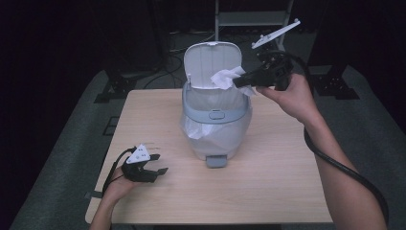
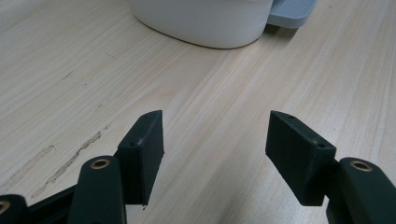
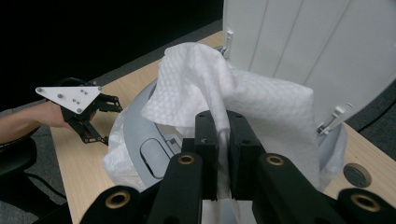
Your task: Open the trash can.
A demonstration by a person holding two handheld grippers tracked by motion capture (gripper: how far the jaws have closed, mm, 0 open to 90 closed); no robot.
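Now my right gripper (image 3: 223, 154) pinches the soft, light paper towel (image 3: 243, 98) by its middle above the pedal bin (image 1: 216, 115); left gripper (image 2: 215, 154) gapes empty.

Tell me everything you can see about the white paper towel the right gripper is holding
The paper towel is white with a fine embossed, quilted texture, crumpled and draped in soft folds. It is pinched between the closed jaws of the right gripper, which holds it in the air above the open mouth of the pedal bin, in front of the raised white lid. Its loose upper part bunches and folds over. Whether it touches the bin's liner cannot be told.
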